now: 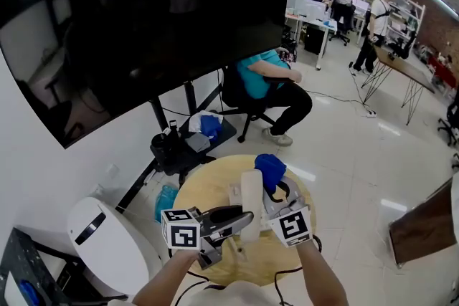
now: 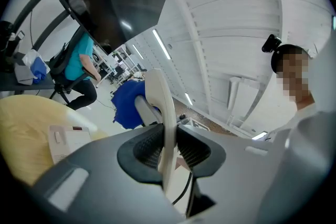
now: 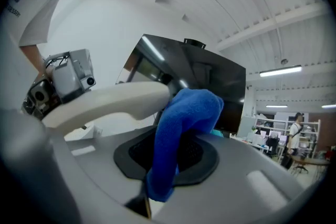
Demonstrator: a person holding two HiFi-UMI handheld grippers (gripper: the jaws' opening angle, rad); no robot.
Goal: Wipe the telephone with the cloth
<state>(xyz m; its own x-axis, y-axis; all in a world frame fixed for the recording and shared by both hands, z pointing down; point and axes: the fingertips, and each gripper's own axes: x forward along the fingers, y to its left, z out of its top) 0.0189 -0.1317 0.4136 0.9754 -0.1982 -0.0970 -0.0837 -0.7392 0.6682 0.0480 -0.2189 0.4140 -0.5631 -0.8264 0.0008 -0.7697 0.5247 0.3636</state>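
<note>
Left gripper view shows the left gripper (image 2: 167, 150) with its jaws closed on the pale telephone handset (image 2: 164, 113), which stands edge-on between the ribbed pads and rises well above them. Right gripper view shows the right gripper (image 3: 169, 157) with its jaws clamped on the blue cloth (image 3: 181, 128); a thick fold bulges up over the jaws, right at the handset's end, touching it or just beside it; which one I cannot tell. Head view places both grippers close together above the round wooden desk (image 1: 204, 190), with the handset lifted clear of it and the cloth at its far end; a flat white piece on the desk, seemingly the telephone's base (image 2: 65, 139), lies to the left, apart from the handset. The step in hand looks to be the wiping of the handset itself; the next move calls for pressing the fold against the handset and drawing it along its length while the left jaws hold firm, taking care that the rubbing does not twist the handset out of the pads.
</note>
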